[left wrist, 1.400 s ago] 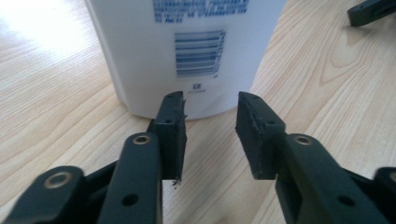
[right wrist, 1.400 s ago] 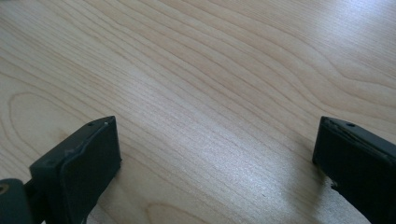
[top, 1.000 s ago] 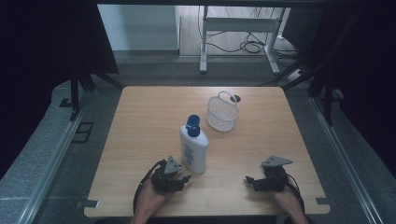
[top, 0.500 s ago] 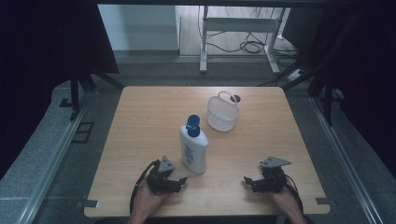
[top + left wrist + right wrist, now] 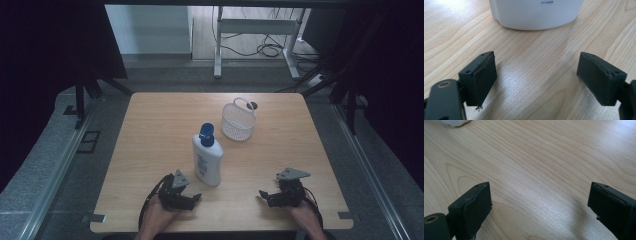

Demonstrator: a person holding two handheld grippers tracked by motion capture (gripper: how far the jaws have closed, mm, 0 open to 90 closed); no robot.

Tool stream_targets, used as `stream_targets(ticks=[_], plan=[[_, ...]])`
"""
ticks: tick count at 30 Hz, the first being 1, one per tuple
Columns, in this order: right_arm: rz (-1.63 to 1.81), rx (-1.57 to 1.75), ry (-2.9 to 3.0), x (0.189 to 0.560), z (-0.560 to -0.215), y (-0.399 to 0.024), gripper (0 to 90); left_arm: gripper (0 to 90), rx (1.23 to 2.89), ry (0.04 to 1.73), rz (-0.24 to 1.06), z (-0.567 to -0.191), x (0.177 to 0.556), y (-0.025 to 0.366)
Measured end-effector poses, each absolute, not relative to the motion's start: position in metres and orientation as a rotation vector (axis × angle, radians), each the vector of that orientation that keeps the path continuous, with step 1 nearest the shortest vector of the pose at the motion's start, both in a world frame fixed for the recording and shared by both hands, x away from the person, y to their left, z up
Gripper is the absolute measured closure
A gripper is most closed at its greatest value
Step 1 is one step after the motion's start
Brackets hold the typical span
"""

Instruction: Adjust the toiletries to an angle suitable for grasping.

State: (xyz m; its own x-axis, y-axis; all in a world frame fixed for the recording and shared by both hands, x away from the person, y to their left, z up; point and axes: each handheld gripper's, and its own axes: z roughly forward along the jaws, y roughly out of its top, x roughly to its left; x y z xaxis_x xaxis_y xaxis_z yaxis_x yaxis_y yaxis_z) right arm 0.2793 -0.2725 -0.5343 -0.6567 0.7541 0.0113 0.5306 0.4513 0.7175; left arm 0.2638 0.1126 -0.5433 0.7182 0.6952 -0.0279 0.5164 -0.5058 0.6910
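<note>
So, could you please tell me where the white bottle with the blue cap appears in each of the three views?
High view: the bottle lies at the table's centre, just ahead of the left claw.
Left gripper view: its white base sits at top centre, beyond the open jaws.
Right gripper view: a white sliver, probably the bottle, sits at the top left corner.
Shared landmark: the wooden table.

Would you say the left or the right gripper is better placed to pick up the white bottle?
Left. The left gripper sits just short of the white bottle, its jaws just opened with nothing between them; the right gripper is farther off.
</note>
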Motion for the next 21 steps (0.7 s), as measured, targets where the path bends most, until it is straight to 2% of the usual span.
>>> stream_targets(ticks=[21], plan=[[1.045,1.083,2.406,0.2769,-0.5295,-0.2631,4.2,13.4,2.227,0.909,0.325,-0.5434,0.2640,0.1124]])
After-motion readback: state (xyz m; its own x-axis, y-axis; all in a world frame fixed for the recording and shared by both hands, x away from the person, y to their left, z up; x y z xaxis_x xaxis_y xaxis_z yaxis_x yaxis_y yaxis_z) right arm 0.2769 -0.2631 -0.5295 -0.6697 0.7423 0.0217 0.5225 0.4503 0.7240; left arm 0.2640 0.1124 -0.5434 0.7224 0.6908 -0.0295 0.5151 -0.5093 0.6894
